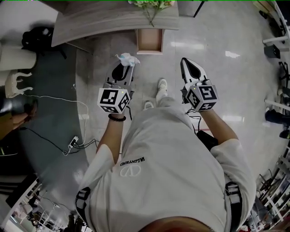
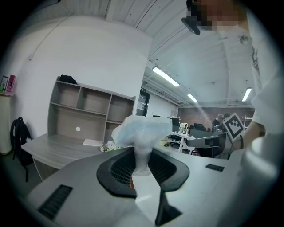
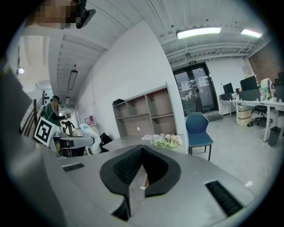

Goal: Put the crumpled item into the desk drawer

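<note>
The crumpled item [image 1: 128, 59] is a pale white-blue wad. My left gripper [image 1: 128, 68] is shut on its lower end, and the wad bulges out above the jaws. In the left gripper view the crumpled item [image 2: 142, 131] stands up from the left gripper [image 2: 142, 167] in mid air, in front of the desk [image 2: 53, 148]. The desk drawer [image 1: 149, 41] stands pulled open under the grey desk [image 1: 104, 20], just ahead and right of the wad. My right gripper [image 1: 186, 64] hangs to the right, shut, with nothing between its jaws [image 3: 142, 155].
A bunch of flowers [image 1: 152, 4] lies on the desk edge above the drawer. A blue chair [image 3: 198, 131] stands right of the desk, and open shelves [image 3: 144, 113] rise behind it. White cables and a power strip [image 1: 74, 142] lie on the floor at left. The person's shoes [image 1: 161, 85] are below the drawer.
</note>
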The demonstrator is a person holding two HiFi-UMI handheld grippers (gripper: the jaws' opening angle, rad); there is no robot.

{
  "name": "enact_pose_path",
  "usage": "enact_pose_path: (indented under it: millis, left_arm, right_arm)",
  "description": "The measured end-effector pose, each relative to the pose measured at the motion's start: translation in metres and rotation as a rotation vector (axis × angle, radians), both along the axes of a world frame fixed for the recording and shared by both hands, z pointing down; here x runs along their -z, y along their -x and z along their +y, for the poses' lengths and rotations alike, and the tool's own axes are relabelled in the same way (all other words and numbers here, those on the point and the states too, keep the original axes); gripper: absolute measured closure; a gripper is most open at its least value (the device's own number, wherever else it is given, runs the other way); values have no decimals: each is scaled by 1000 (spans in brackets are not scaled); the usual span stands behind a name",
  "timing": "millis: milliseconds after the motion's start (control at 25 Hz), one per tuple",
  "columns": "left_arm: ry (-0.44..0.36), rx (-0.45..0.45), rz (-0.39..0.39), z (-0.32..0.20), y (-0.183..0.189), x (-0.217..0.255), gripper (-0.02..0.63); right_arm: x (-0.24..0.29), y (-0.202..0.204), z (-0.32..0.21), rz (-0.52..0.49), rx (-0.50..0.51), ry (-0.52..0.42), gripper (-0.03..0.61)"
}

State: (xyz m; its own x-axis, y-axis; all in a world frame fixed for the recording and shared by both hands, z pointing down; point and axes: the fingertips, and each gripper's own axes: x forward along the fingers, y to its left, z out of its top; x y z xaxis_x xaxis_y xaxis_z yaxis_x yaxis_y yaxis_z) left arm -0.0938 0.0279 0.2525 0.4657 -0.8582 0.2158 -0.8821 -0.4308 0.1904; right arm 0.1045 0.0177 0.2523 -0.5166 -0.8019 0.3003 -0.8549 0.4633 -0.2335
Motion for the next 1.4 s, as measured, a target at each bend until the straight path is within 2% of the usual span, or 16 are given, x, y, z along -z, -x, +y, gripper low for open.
enact_pose_path:
  millis: [320,720,1160,1400]
  left_arm:
    - [17,-8,-4,-58,-25,-9,529]
    - [47,53,-18,-112,-43,-30,529]
    - [88,127,-31,-137,-32,-54,529]
    - [143,110,-19,-154,-24,-83,529]
  right_arm:
    - [-12,0,-58,-17,48,18,580]
    - [-36,-16,-113,-20,117,62,580]
    - [-58,0,-140,16,176,87,580]
    - [-75,27,-157,37,182,104,580]
